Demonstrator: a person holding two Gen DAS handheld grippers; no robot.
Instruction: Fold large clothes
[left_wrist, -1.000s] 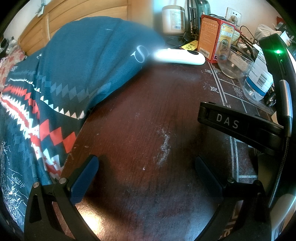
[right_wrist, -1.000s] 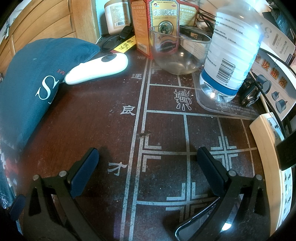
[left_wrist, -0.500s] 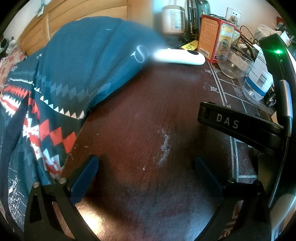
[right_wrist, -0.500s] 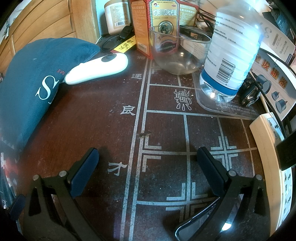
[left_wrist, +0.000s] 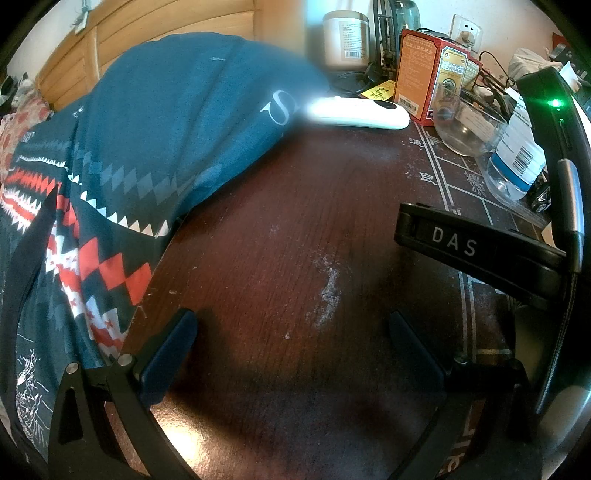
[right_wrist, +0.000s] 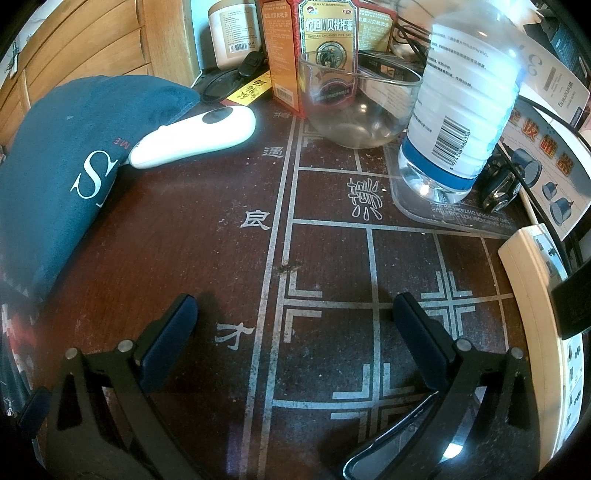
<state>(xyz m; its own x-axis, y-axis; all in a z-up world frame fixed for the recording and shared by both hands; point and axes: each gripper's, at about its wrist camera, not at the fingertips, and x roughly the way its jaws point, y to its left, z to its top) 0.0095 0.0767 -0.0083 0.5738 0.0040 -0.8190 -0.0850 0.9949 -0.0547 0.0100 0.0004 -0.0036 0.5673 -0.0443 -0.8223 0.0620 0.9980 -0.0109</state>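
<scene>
Gaping wide and empty, two claws — left claw; right claw — beside one teal garment.

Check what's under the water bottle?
The water bottle stands on a clear plastic lid lying flat on the dark table with its xiangqi board lines. The lid's embossed text shows at its near edge; the part directly under the bottle's base is hidden.

Heavy fisheye warp, black vignette at corners on both views. Left wrist: blown-out glare on the white remote, soft smear behind it. Bench evenly lit and sharp, shadows soft.
</scene>
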